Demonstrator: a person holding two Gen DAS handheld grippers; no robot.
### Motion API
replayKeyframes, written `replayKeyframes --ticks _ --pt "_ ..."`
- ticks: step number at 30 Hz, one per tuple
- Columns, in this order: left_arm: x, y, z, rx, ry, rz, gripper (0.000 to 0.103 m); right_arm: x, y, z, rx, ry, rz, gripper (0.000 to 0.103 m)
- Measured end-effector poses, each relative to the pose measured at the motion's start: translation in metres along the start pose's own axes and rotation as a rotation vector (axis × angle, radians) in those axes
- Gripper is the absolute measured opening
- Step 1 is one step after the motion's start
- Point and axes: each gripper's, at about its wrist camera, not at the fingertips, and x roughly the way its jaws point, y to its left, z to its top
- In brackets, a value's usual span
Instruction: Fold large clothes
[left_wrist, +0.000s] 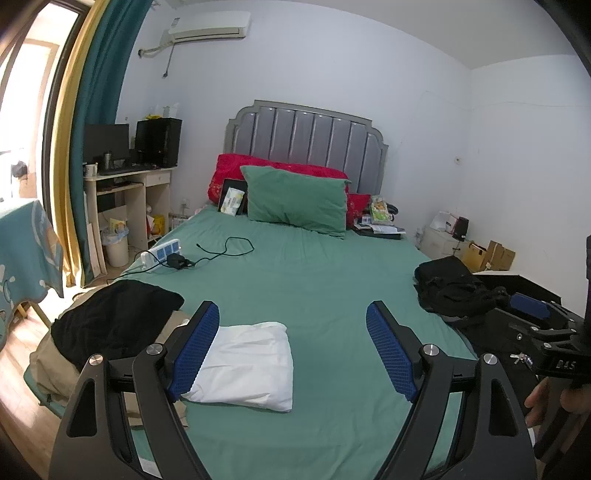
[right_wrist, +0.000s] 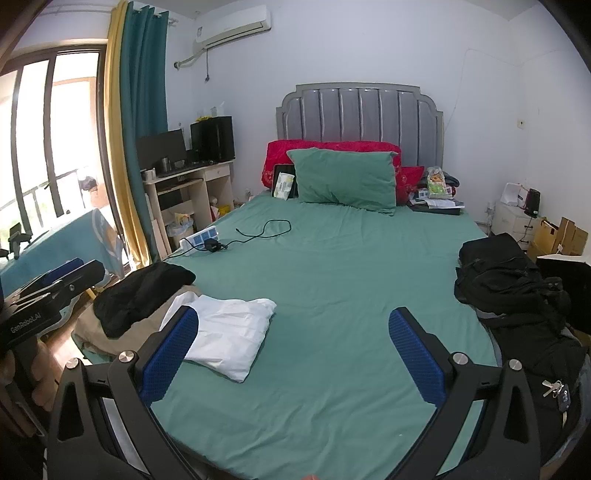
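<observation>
Left wrist view
Left gripper (left_wrist: 293, 343): jaws spread wide, nothing between the blue pads, held above the foot end of the bed (left_wrist: 332, 280).
White garment (left_wrist: 245, 363): folded into a soft rectangle, lying on the green sheet near the foot edge, toward the bed's left side; the left pad partly covers it.
Black garment (left_wrist: 114, 317): crumpled at the left foot corner, on top of a beige garment (left_wrist: 48, 362).
Black pile (left_wrist: 452, 290): bunched dark clothing at the right edge.
White bin (left_wrist: 115, 245): on the floor by the desk, lined with a bag; contents too small to tell.
Right gripper (left_wrist: 532, 314): seen from the side at the right; how far its jaws stand, I cannot tell.

Right wrist view
Right gripper (right_wrist: 293, 341): jaws wide apart, empty, over the foot end of the bed (right_wrist: 351, 266).
White garment (right_wrist: 231, 332): same folded bundle, slightly rumpled, touching the beige garment (right_wrist: 122, 338).
Black pile (right_wrist: 509, 284): along the right edge, keys (right_wrist: 557, 393) just beside it.
Cardboard boxes (right_wrist: 561, 232): on the floor at right; contents hidden.
</observation>
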Motion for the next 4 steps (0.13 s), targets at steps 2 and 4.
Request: replayKeyframes --ticks 2,4 --pt "0.0013 0.0000 -0.0020 0.003 0.008 -0.008 0.085 0.0008 -0.0003 -0.0012 -0.001 0.004 0.001 0.102" --pt "0.0038 0.0000 -0.0040 0.004 0.019 -0.022 0.085 0.0016 -0.0002 -0.0027 -0.003 0.008 0.001 0.102"
